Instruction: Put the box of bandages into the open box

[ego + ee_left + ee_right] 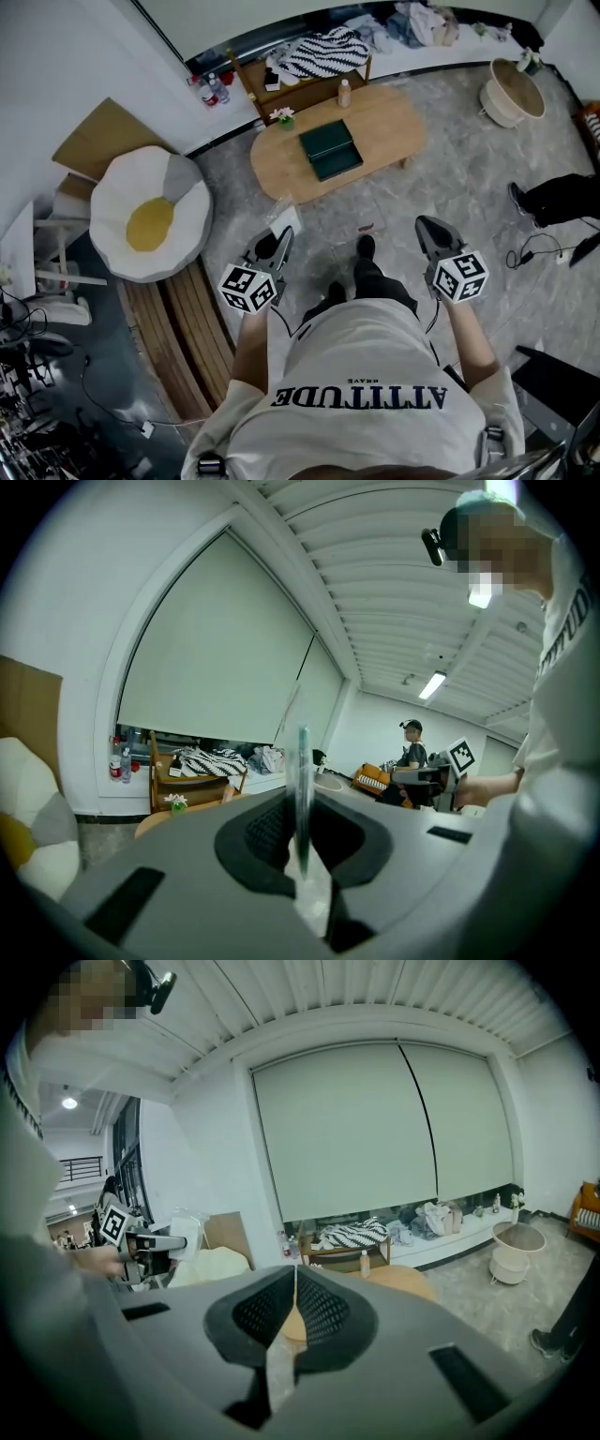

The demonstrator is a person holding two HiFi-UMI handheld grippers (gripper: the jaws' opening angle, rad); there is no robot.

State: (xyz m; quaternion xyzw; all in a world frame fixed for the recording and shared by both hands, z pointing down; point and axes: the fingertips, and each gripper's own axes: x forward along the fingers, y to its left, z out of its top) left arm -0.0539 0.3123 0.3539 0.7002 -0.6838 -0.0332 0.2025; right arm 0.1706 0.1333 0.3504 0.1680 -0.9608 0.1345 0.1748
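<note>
Standing on the grey marbled floor [441, 197], a person [361, 394] in a pale T-shirt holds one claw out in each hand, both at about waist height. Ahead of them, across a stretch of floor, sits a low oval wooden table [394, 122], and off to its left a big fried-egg cushion [150, 216] lies against slatted wood. Near the middle of the table rests the open box [331, 148], dark green, its two halves lying side by side. A small bottle [344, 92] and a little pot of flowers [283, 116] stand near the table's far edge. The left gripper [278, 242] has its jaws pinched almost together on the box of bandages [284, 221], a flat white pack that seems to be in clear wrap. The pack is gripped by one end and sticks out past the jaw tips towards the table. Seen along those jaws it stands on edge, upright, as a thin sliver with a green line. It hangs in the air well apart from the open box and short of the table's near edge. The right gripper [429, 230] has its jaws pressed together with nothing between them.
</note>
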